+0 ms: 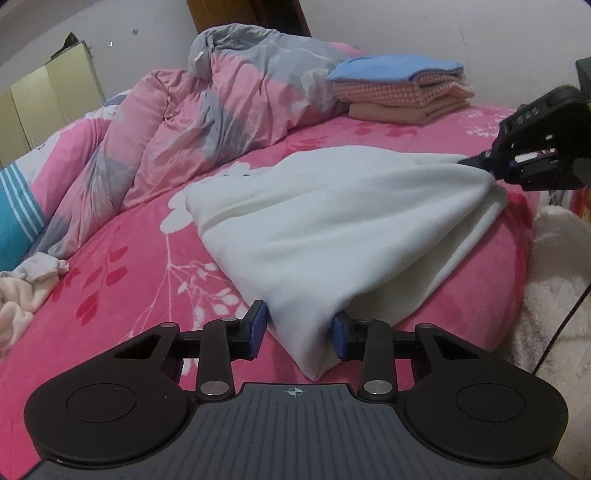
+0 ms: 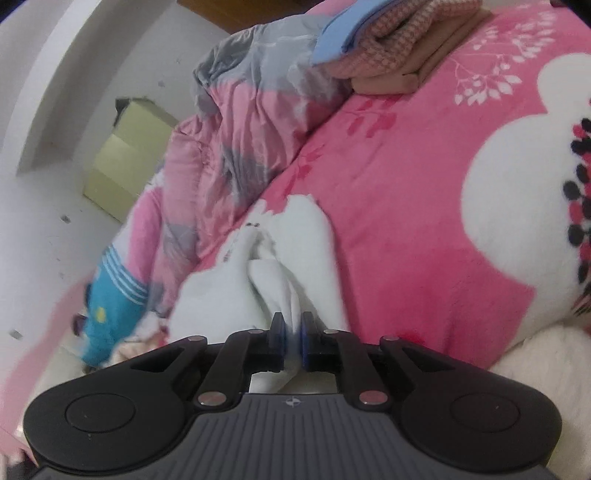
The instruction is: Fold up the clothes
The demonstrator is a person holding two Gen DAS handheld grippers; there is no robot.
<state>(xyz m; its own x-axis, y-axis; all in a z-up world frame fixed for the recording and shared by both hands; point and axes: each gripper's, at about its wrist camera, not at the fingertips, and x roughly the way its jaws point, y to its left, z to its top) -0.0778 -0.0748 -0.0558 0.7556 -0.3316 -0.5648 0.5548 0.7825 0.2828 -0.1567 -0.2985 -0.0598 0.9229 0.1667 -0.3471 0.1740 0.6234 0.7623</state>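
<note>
Nearest in the left wrist view: left claw [image 1: 299, 330], jaws apart, a folded corner of the white cloth [image 1: 332, 221] lying between the blue pads [image 1: 258, 325]; right pad touching the fabric, left pad just beside it, not pinched. Nearest in the right wrist view: right claw [image 2: 293, 347], jaws narrow, clamped on a bunched edge of the cloth [image 2: 258, 273], fabric squeezed between the pads and trailing back under the jaws. Same claw [image 1: 476, 160] seen from the left, at the cloth's far right edge, tips on the fabric. Cloth spread across the pink floral bed [image 1: 129, 266], folded over, slack between the two claws, near edge hanging toward the bed's side. To the left, a rumpled pink and grey quilt [image 1: 207, 122], with a blue striped garment [image 1: 18, 206] and a pale crumpled garment [image 1: 22, 288] beside it. Further back, a stack [image 1: 399, 88] of folded clothes on the bed, blue on top, pink check under it, beige lowest. Beyond, a yellow-green cabinet [image 1: 51, 88] against a white wall [image 1: 443, 26].
</note>
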